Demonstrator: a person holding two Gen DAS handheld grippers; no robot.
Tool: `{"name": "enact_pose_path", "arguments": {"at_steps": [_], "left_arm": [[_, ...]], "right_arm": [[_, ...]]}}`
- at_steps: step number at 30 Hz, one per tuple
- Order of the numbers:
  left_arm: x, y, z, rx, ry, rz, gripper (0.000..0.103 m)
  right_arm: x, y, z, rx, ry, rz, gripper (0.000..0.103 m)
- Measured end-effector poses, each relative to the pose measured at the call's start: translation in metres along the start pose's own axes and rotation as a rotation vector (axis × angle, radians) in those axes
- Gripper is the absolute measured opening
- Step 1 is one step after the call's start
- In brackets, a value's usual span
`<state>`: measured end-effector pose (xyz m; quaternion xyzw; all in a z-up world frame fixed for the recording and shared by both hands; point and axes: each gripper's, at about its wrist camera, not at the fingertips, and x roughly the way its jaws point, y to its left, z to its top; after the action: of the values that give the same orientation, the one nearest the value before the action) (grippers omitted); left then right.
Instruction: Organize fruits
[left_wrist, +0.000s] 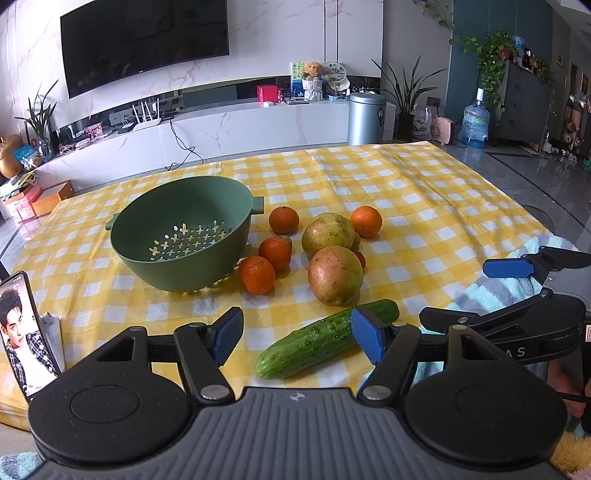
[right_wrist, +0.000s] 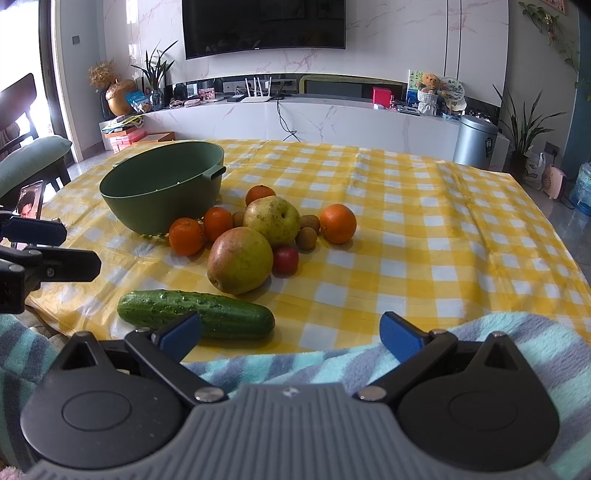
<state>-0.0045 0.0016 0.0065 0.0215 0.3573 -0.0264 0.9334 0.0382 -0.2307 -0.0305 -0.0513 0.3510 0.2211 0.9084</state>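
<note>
Cucumber (left_wrist: 325, 339) beneath left gripper (left_wrist: 297, 338), spread apart; right gripper (right_wrist: 291, 334) likewise apart, empty.

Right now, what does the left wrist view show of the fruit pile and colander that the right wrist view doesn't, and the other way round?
Only the left wrist view looks down into the green colander: its perforated floor is bare, no fruit inside. Only the right wrist view shows the small red fruit whole and the small brown fruits behind the pears. Both show four oranges, two pears and the cucumber on the checked cloth, with the left gripper and right gripper open and holding nothing.
</note>
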Motion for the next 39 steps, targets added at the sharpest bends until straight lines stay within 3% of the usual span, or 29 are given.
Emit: {"name": "enact_pose_path", "arguments": {"at_steps": [39], "left_arm": [[-0.0071, 0.0028, 0.0048, -0.019, -0.016, 0.004, 0.079]], "right_arm": [[-0.0066, -0.0022, -0.0020, -0.007, 0.002, -0.014, 0.099]]}}
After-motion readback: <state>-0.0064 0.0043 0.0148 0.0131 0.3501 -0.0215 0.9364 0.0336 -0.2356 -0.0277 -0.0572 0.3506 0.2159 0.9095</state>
